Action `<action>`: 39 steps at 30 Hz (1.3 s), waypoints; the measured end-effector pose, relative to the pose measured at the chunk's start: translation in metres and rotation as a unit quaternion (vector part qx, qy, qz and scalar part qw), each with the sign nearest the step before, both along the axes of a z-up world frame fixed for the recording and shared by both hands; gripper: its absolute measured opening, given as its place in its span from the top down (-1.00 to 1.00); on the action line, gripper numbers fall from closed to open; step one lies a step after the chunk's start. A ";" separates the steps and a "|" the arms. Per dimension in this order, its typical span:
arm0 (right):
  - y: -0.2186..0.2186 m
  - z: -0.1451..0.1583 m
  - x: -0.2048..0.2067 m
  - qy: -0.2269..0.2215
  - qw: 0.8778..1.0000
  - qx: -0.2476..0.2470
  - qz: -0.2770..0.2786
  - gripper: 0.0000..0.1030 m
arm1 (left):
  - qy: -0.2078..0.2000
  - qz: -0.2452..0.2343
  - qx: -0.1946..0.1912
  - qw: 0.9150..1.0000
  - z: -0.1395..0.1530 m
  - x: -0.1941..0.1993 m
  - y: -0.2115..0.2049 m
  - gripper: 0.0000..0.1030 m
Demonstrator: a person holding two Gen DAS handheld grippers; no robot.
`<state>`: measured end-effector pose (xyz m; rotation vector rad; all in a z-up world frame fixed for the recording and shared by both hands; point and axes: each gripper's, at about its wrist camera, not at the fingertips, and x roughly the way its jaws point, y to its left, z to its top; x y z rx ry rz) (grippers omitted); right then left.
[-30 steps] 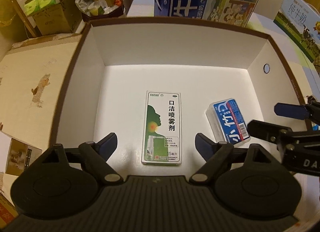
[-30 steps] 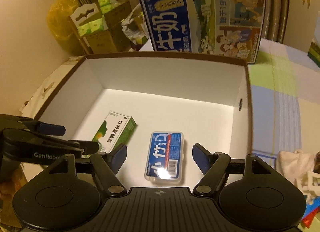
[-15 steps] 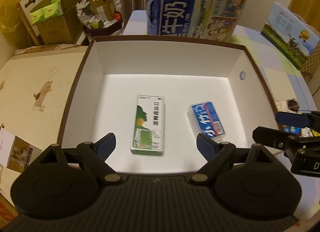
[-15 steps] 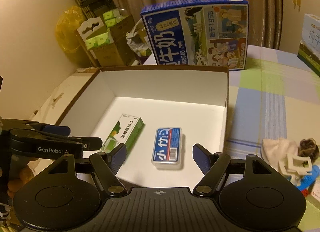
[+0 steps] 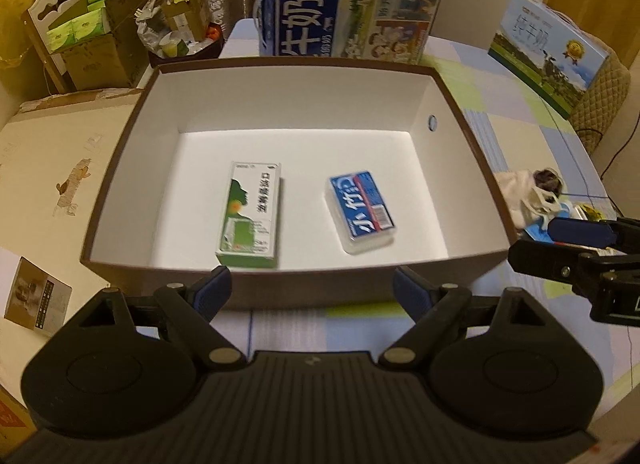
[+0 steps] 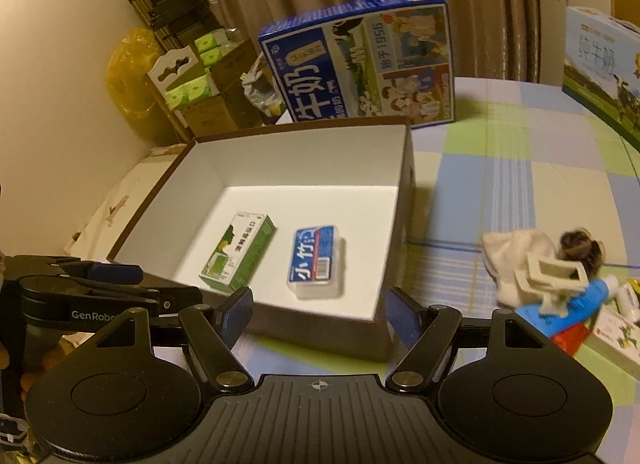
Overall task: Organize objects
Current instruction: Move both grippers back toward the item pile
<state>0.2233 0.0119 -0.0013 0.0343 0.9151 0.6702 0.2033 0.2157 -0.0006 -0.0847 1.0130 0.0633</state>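
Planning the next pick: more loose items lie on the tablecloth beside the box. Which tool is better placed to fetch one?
Probably the right tool. It is open and empty, and the pile of loose items lies on its side of the box. The left tool, also open, sits toward the box's far side.

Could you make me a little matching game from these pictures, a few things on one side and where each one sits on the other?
Things:
1. green and white carton
2. blue-labelled clear case
3. big blue milk box
4. cream cloth

Places:
A. on the table, outside the brown box, to its right
B. standing behind the brown box
C. inside the brown box, left side
D. inside the brown box, right side

Pairs: 1-C, 2-D, 3-B, 4-A
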 end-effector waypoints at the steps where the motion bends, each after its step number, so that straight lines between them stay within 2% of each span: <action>1: -0.004 0.000 -0.001 0.001 1.000 0.000 -0.001 -0.37 | 0.000 -0.001 -0.001 1.000 0.000 -0.002 -0.003 -0.66; 22: -0.099 0.000 -0.016 0.019 0.999 0.000 -0.036 -0.37 | 0.015 -0.050 -0.008 0.999 -0.005 -0.015 -0.095 -0.66; 39: -0.193 -0.002 -0.014 0.033 0.994 -0.001 -0.106 -0.39 | 0.022 -0.123 -0.013 0.992 -0.011 0.006 -0.180 -0.68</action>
